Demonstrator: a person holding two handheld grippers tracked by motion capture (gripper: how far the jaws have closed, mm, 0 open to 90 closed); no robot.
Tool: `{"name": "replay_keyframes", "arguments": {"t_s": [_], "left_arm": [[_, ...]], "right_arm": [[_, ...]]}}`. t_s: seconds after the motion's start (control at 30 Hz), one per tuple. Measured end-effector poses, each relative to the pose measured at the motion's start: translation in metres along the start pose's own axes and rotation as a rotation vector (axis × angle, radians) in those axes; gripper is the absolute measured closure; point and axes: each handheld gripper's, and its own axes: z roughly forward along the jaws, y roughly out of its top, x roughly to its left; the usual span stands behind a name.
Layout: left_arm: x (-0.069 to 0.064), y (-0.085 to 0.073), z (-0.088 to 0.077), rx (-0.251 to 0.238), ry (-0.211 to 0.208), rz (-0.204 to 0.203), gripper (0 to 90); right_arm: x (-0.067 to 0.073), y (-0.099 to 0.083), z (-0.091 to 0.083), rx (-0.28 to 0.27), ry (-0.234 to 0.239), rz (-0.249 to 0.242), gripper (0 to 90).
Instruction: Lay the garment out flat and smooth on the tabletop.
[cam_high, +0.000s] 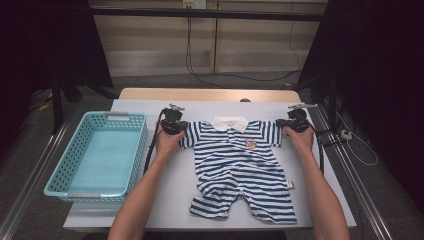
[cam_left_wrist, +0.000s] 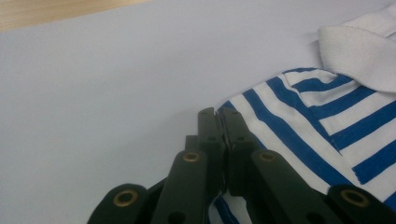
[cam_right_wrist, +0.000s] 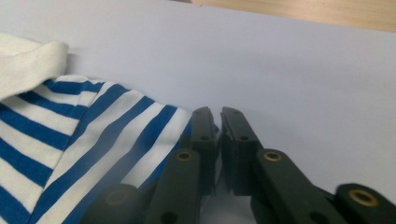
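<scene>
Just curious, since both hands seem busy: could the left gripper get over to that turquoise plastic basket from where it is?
Probably yes. The left gripper is clamped on a sleeve of the blue-and-white striped baby romper, and the turquoise perforated plastic basket sits just to its left, with bare white table between. It would drag the romper unless it lets go.

romper (cam_high: 240, 165): soft knit cloth, matt, blue-white stripes, pinched between fingers (cam_left_wrist: 210, 135) | collar (cam_left_wrist: 359, 46): white ribbed knit beyond fingers | fingers: black matt plastic, brass-coloured rivets | counter (cam_left_wrist: 116, 84): smooth matt pale sheet beside fingers, wood edge beyond | basket (cam_high: 60, 170): glossy turquoise perforated plastic
</scene>
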Motion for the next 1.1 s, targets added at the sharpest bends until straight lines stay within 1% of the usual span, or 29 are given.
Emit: {"name": "replay_keyframes", "arguments": {"t_s": [0.07,0.1,0.13,0.17,0.2,0.23,0.3,0.33,0.37,0.4,0.43,0.47,0.5,0.53,0.6,0.67,0.73,0.77,0.8,0.83,0.87,0.9,0.93,0.97,1.0,1.03,1.07,1.1], "left_arm": [[0.004,0.002,0.0,-0.011,0.013,-0.019,88.2],[0.007,0.004,0.0,-0.013,0.023,-0.021,88.3],[0.011,0.006,0.0,-0.016,0.023,-0.032,88.4],[0.014,0.008,0.001,-0.026,0.031,-0.048,88.4],[0.015,0.01,0.001,-0.034,0.028,-0.055,88.4],[0.017,0.013,0.002,-0.04,0.029,-0.053,88.4],[0.017,0.02,0.003,-0.054,0.03,-0.049,88.5],[0.018,0.023,0.003,-0.054,0.026,-0.045,88.4],[0.019,0.026,0.004,-0.057,0.023,-0.04,88.5],[0.019,0.028,0.004,-0.07,0.027,-0.048,88.4],[0.02,0.03,0.006,-0.084,0.022,-0.067,88.5],[0.022,0.032,0.008,-0.084,0.022,-0.074,88.4],[0.024,0.033,0.011,-0.084,0.02,-0.083,88.5],[0.025,0.034,0.013,-0.078,0.019,-0.076,88.5],[0.026,0.036,0.017,-0.095,0.021,-0.099,88.4],[0.026,0.037,0.019,-0.101,0.009,-0.111,88.4],[0.026,0.037,0.021,-0.095,0.01,-0.102,88.4],[0.026,0.036,0.023,-0.1,0.009,-0.101,88.3],[0.026,0.035,0.024,-0.098,0.004,-0.093,88.2],[0.026,0.033,0.025,-0.099,-0.004,-0.102,87.9],[0.025,0.032,0.025,-0.097,-0.009,-0.104,87.3],[0.025,0.031,0.025,-0.103,-0.013,-0.104,84.7],[0.023,0.031,0.024,-0.103,-0.019,-0.108,77.2],[0.022,0.031,0.022,-0.108,-0.025,-0.095,71.2],[0.019,0.032,0.021,-0.116,-0.028,-0.093,68.0],[0.017,0.033,0.019,-0.122,-0.033,-0.077,62.4],[0.014,0.034,0.016,-0.127,-0.035,-0.07,56.8],[0.012,0.034,0.013,-0.126,-0.04,-0.064,51.8]], "right_arm": [[0.0,0.004,0.002,-0.005,-0.001,-0.006,87.4],[0.0,0.006,0.003,-0.016,-0.009,-0.022,87.6],[0.001,0.008,0.004,-0.025,-0.02,-0.027,87.8],[0.001,0.009,0.004,-0.03,-0.018,-0.025,87.8],[0.0,0.01,0.004,-0.031,-0.03,-0.018,87.9],[-0.001,0.011,0.005,-0.026,-0.03,-0.013,87.9],[-0.004,0.013,0.006,-0.044,-0.048,-0.018,87.9],[-0.004,0.015,0.005,-0.04,-0.043,-0.001,88.0],[-0.005,0.017,0.006,-0.049,-0.055,-0.014,87.9],[-0.003,0.018,0.007,-0.048,-0.056,-0.004,87.9],[-0.004,0.019,0.008,-0.055,-0.06,-0.001,87.9],[-0.004,0.02,0.009,-0.058,-0.066,-0.002,88.0],[-0.005,0.02,0.01,-0.063,-0.07,-0.001,88.0],[-0.007,0.019,0.011,-0.068,-0.08,0.002,88.0],[-0.009,0.018,0.012,-0.074,-0.084,0.021,88.0],[-0.012,0.017,0.014,-0.066,-0.091,0.021,88.0],[-0.014,0.014,0.016,-0.061,-0.094,0.026,87.9],[-0.014,0.014,0.016,-0.06,-0.092,0.031,87.8],[-0.014,0.014,0.016,-0.063,-0.095,0.026,87.4],[-0.015,0.014,0.016,-0.071,-0.099,0.011,86.2],[-0.014,0.014,0.015,-0.072,-0.101,0.016,84.0],[-0.013,0.014,0.014,-0.062,-0.103,0.025,81.3],[-0.014,0.013,0.013,-0.064,-0.1,0.019,76.7],[-0.014,0.013,0.012,-0.066,-0.093,0.029,70.9],[-0.015,0.012,0.01,-0.073,-0.092,0.028,67.0],[-0.015,0.012,0.008,-0.074,-0.088,0.035,62.9],[-0.014,0.013,0.005,-0.077,-0.078,0.037,58.6],[-0.013,0.013,0.002,-0.082,-0.079,0.036,54.9]]}}
